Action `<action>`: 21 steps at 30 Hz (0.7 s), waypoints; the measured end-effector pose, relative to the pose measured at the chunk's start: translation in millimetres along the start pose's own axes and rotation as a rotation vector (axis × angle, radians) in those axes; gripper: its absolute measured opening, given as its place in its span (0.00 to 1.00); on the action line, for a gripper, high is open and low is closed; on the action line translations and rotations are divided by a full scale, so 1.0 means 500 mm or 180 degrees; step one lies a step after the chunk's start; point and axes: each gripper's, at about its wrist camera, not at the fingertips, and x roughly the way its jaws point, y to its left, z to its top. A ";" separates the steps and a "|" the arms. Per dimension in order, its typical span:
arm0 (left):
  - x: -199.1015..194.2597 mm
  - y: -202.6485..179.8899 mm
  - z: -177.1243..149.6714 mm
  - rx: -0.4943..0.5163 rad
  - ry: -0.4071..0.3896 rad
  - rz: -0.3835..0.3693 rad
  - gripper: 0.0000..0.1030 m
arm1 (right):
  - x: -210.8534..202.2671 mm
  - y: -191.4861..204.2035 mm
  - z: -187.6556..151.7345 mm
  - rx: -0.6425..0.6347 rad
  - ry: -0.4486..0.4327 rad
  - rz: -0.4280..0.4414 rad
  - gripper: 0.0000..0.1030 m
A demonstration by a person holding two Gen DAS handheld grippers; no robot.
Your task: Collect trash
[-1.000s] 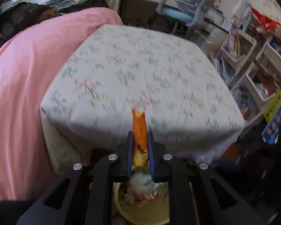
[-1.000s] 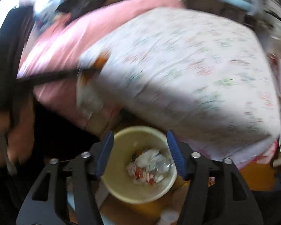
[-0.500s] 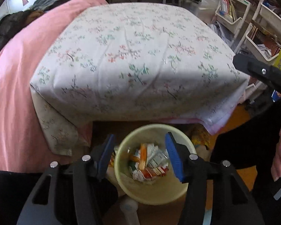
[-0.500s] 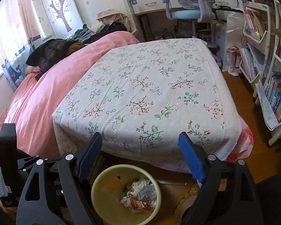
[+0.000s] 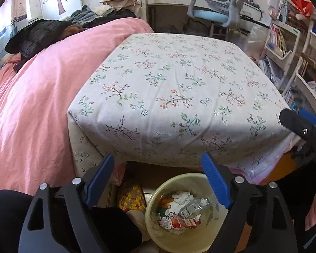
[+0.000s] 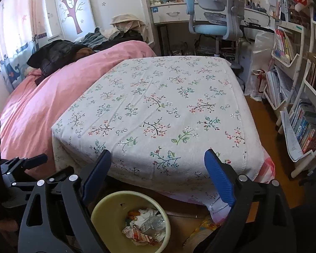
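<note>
Yellow bin (image 5: 158, 229) on floor, upright, holding crumpled trash (image 5: 179, 213)

bin (image 5: 155, 227) of trash (image 5: 179, 213) on the floor before the bed (image 5: 179, 88), bookshelves (image 6: 295, 105) right

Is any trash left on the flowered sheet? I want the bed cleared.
No: the flowered sheet lies bare, and the trash sits in the yellow bin.
</note>
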 end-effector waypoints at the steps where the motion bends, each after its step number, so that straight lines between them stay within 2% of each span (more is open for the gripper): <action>1: -0.001 -0.001 0.001 -0.0002 -0.0018 0.0010 0.79 | 0.001 0.001 0.000 -0.0007 0.0002 -0.0007 0.84; 13: -0.024 -0.004 0.010 -0.0015 -0.0281 0.0093 0.85 | 0.002 0.008 -0.001 -0.0096 -0.0048 -0.0139 0.85; 21: -0.051 0.006 0.023 -0.0154 -0.0565 0.0203 0.87 | -0.016 0.003 0.002 -0.0148 -0.0236 -0.0294 0.87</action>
